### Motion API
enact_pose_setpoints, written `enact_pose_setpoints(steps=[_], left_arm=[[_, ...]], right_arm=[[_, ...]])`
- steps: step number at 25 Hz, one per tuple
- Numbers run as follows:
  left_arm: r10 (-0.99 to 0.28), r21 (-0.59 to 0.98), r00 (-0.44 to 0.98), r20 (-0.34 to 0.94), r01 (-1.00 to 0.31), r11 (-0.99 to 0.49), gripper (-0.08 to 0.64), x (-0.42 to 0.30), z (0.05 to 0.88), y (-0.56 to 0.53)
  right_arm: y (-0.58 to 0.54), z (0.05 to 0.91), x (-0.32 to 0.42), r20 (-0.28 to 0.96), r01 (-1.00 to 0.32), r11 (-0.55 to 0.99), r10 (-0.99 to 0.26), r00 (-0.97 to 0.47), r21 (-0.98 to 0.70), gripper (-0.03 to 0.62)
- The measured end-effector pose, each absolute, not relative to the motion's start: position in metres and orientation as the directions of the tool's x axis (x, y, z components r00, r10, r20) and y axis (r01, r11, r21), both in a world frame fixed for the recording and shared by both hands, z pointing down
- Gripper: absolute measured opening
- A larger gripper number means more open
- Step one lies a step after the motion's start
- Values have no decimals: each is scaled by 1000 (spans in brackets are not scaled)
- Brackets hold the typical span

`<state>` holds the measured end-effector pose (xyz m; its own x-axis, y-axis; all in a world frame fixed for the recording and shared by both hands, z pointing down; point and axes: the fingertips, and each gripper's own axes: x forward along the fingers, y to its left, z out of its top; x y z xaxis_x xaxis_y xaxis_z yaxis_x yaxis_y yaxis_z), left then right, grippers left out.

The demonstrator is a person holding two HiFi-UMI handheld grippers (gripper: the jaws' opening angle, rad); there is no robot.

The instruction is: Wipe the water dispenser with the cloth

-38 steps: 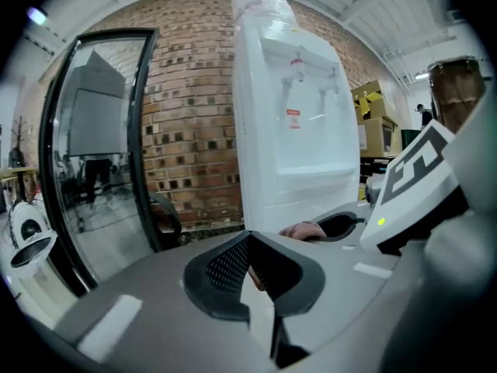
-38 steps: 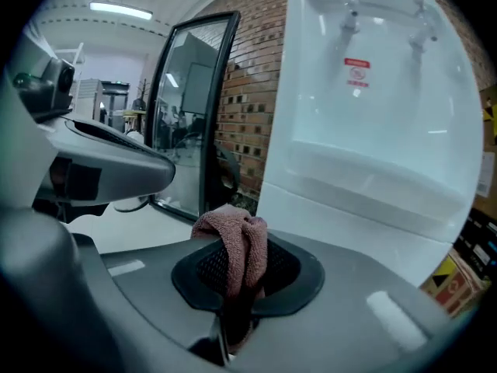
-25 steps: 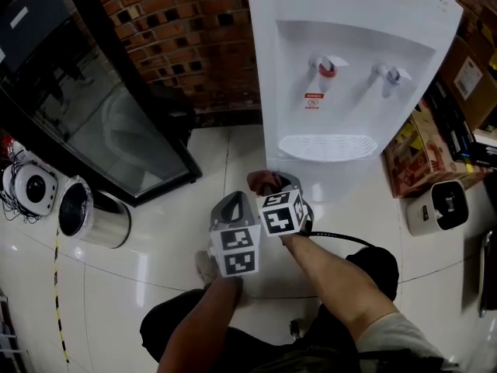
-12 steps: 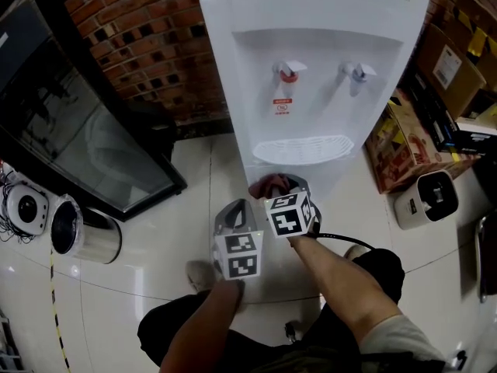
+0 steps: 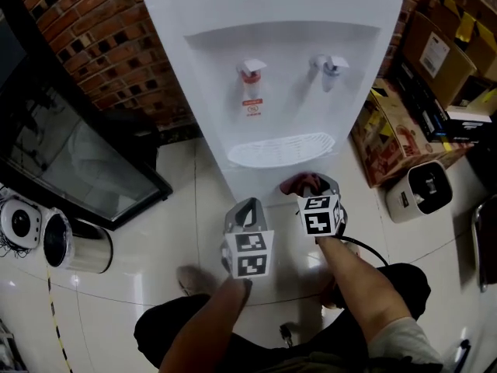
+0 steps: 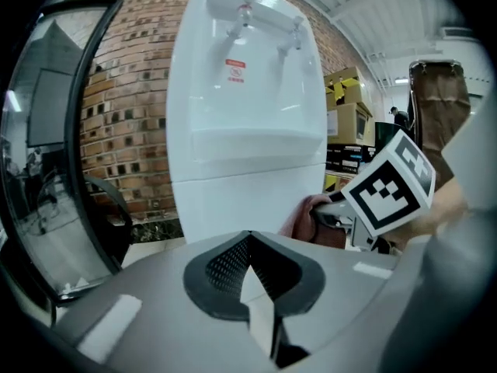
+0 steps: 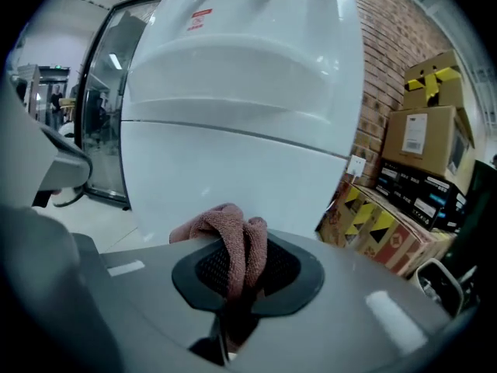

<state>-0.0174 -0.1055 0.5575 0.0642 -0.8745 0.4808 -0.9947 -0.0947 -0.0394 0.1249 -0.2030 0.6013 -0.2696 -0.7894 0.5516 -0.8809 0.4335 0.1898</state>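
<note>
1. The cloth (image 7: 233,243), a reddish-brown terry rag, is pinched in the right gripper (image 7: 235,298); the jaws are drawn in tight on a fold of it, and a bunched loop stands up above the pads while a tail droops off to one side.
2. It is held low, in front of the lower front panel of the water dispenser (image 5: 272,45), below the drip tray (image 5: 281,149); it looks very close to the white panel, but I cannot tell whether it touches.
3. By its look it is light, soft and limp; it should fold and drag rather than push, so the loop proud of the pads is probably the part to press on the surface; a deep grip across several layers seems wise, since rubbing on the panel could tug a shallow pinch loose.
4. The dispenser's shell reads as smooth, glossy, stiff plastic; the cloth should slide easily over it; the red tap (image 5: 250,71) and the blue tap (image 5: 330,65) stick out and look more delicate, so they likely want lighter strokes.
5. The left gripper (image 6: 256,282) has its jaws together with nothing between them; it hangs just beside the right one, clear of the dispenser, doing no work on the cloth.
</note>
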Motion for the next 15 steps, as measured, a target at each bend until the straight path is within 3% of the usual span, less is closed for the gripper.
enact_pose_setpoints(steps=[15], left_arm=[[-821, 20, 271, 502, -953, -302, 0, 120, 601, -136]], right_arm=[[-236, 588, 211, 507, -934, 317, -839, -196, 163, 55]])
